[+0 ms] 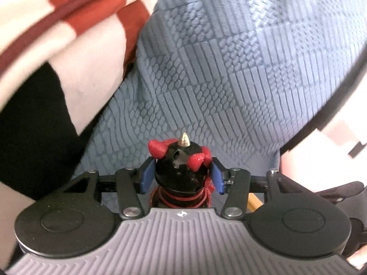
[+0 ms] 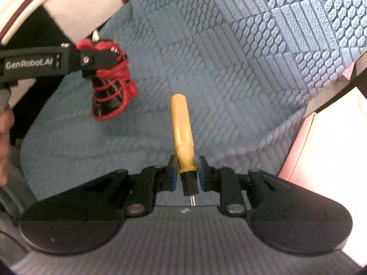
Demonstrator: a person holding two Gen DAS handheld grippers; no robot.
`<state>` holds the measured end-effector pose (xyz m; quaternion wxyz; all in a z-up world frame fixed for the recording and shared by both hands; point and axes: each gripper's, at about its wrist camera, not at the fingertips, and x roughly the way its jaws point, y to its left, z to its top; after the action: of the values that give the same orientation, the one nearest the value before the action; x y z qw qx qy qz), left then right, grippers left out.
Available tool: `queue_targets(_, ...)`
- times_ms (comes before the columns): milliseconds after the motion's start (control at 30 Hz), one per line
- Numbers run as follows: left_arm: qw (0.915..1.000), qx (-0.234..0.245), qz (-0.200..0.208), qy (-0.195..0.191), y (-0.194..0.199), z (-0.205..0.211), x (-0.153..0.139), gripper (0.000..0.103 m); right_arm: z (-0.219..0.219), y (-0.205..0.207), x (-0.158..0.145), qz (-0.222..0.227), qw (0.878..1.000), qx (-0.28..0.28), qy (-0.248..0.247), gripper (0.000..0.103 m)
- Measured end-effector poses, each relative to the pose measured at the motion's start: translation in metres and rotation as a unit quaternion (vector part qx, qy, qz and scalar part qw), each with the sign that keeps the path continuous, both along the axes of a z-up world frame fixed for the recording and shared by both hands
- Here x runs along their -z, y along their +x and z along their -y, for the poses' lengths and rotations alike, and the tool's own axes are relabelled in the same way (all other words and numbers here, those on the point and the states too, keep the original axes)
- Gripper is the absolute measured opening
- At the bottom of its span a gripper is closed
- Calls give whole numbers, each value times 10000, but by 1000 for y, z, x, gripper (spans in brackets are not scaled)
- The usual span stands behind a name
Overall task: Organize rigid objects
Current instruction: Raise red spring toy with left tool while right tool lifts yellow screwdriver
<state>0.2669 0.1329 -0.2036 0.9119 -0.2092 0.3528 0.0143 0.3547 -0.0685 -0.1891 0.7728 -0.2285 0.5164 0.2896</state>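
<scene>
My left gripper [image 1: 182, 174] is shut on a black toy top [image 1: 181, 167] with red lumps, a brass tip and red string wound round it. It holds the top above the blue textured cloth [image 1: 229, 73]. The same top [image 2: 110, 91] and the left gripper [image 2: 91, 60] show at the upper left of the right wrist view. My right gripper [image 2: 187, 171] is shut on a yellow handle [image 2: 182, 128] with a black end and a metal pin. The handle points away from me over the cloth [image 2: 229, 68].
A red and white checked cloth [image 1: 68, 18] with a black patch lies at the upper left. A white and pink surface [image 2: 328, 160] borders the blue cloth on the right. The person's hand [image 2: 4, 142] shows at the left edge.
</scene>
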Motion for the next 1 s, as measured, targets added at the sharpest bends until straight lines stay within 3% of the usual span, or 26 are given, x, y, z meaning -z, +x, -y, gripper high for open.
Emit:
queue_targets(333, 9979, 457, 38, 463, -27, 30, 3, 57, 8, -45, 4, 375, 9980, 438, 243, 22)
queue_targets(433, 9975, 484, 59, 513, -37, 36, 2, 57, 12, -69, 1, 690, 9960, 516, 219, 22)
queue_targets(567, 9951, 474, 94, 869, -52, 50, 1, 57, 9, -93, 6, 1041, 9931, 502, 203, 22)
queue_targets(733, 9943, 538, -59, 919, -65, 61, 9, 57, 15, -104, 18, 806, 9929, 694, 532, 23)
queue_targets(900, 9961, 450, -169, 743, -71, 64, 16, 58, 22, -112, 28, 637, 9930, 784, 614, 23)
queue_targets(1000, 9949, 535, -216, 829, -72, 68, 15, 58, 23, -111, 31, 638, 9925, 819, 639, 23)
